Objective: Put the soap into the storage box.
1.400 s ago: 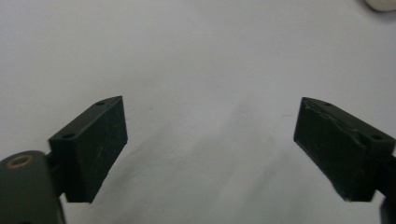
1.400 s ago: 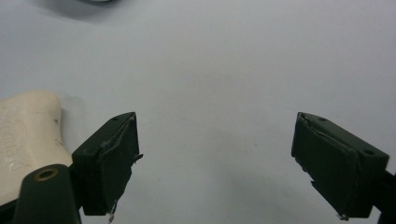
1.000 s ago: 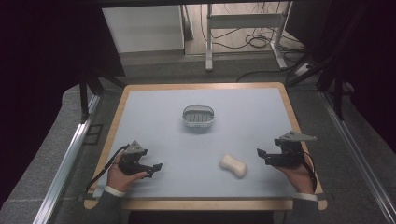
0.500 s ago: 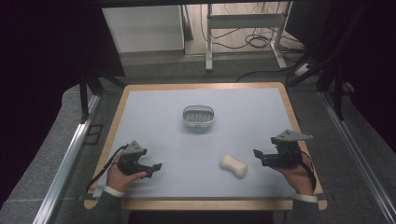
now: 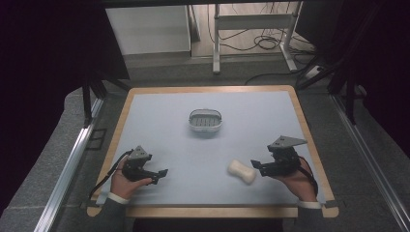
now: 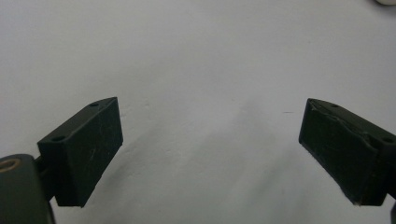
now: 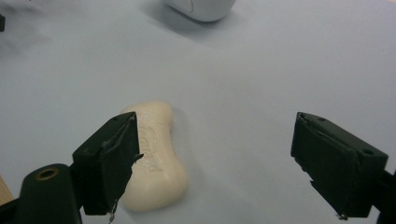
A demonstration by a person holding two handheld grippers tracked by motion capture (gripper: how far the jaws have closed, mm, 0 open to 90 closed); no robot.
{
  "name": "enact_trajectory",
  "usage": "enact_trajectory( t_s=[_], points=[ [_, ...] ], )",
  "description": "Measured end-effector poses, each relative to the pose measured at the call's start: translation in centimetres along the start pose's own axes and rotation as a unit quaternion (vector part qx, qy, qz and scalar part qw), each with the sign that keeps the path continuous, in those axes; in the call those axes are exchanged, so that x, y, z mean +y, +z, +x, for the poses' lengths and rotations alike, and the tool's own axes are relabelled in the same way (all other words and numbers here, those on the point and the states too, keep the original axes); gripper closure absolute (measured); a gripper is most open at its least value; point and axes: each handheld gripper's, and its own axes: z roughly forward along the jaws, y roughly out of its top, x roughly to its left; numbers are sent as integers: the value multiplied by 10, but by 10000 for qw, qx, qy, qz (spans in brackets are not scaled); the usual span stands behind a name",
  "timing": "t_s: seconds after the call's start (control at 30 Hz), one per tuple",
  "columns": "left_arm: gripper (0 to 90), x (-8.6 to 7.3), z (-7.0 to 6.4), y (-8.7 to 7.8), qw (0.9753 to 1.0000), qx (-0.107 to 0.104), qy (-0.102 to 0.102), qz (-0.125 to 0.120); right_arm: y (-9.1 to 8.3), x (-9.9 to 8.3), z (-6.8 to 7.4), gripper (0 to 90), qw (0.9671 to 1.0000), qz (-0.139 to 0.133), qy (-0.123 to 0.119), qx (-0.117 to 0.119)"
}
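A pale blue mat (image 5: 169, 130) covers a wood-edged table (image 5: 309, 145) above grey floor. A soap dish (image 5: 205, 121) sits mid-mat; nearer the person, soap (image 5: 241, 171) lies beside the right gripper (image 5: 257, 166), the left gripper (image 5: 159, 175) well apart, both with jaws spread and empty.

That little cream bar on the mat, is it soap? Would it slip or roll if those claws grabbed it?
It looks like a soap bar: smooth and glossy, so probably somewhat slippery between hard pads. It lies flat with a pinched waist, so it would likely slide rather than roll if pushed. It seems solid and stiff, not floppy. The right gripper stands open beside it.
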Motion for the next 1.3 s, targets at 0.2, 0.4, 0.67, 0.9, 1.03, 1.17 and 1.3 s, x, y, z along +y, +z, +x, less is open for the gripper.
enact_trajectory(
  t_s=[0.2, 0.4, 0.67, 0.9, 1.03, 1.17, 1.3],
  points=[
    [68, 0, -1, 2, 10000, -6, 7, 47, 5, 2, 6, 151, 9999, 123, -89, 71],
    [67, 0, 0, 1, 10000, 3, 2, 61, 11, 4, 11, 172, 9996, 198, -173, 29],
    [67, 0, 1, -2, 10000, 21, -4, 26, 22, 6, 22, 187, 9984, 455, -309, 152],
    [67, 0, 1, -4, 10000, 21, -26, 4, 30, 7, 29, 202, 9969, 637, -401, 237],
    [68, 0, 0, -8, 10000, 15, -65, -34, 31, 8, 33, 228, 9961, 760, -376, 241],
    [68, 0, -1, -8, 10000, -8, -72, -32, 37, 11, 36, 245, 9951, 884, -400, 206],
    [68, 0, 0, -9, 10000, -16, -59, -51, 46, 15, 42, 249, 9899, 1279, -550, 260]
  ],
)
